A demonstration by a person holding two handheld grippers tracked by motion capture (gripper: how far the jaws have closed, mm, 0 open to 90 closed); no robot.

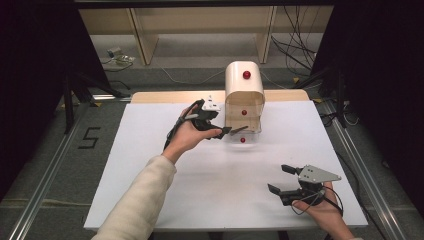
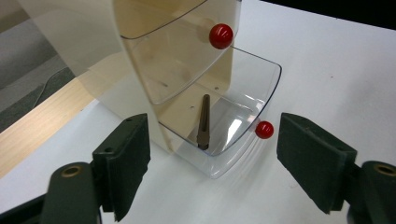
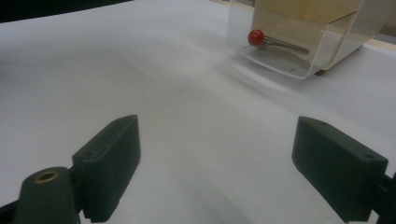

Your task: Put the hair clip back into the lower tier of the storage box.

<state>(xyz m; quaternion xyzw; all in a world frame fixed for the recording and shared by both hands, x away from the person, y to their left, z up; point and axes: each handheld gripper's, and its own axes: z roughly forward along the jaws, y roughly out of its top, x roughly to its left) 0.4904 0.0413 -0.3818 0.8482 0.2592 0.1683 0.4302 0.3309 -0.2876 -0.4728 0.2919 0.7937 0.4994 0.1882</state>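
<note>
From above, your left tool (image 1: 233,131) hovers spread beside the cream drawer unit (image 1: 244,85) at the table's (image 1: 150,165) far edge. Left gripper view: bottom drawer (image 2: 243,112) pulled out, a dark clip (image 2: 203,122) inside. Right gripper view: your right tool (image 3: 215,163) spread wide, bare table ahead.

Cream knit sleeve (image 1: 137,200), black grippers w/ cables (grey plate (image 1: 316,174) on right).
</note>
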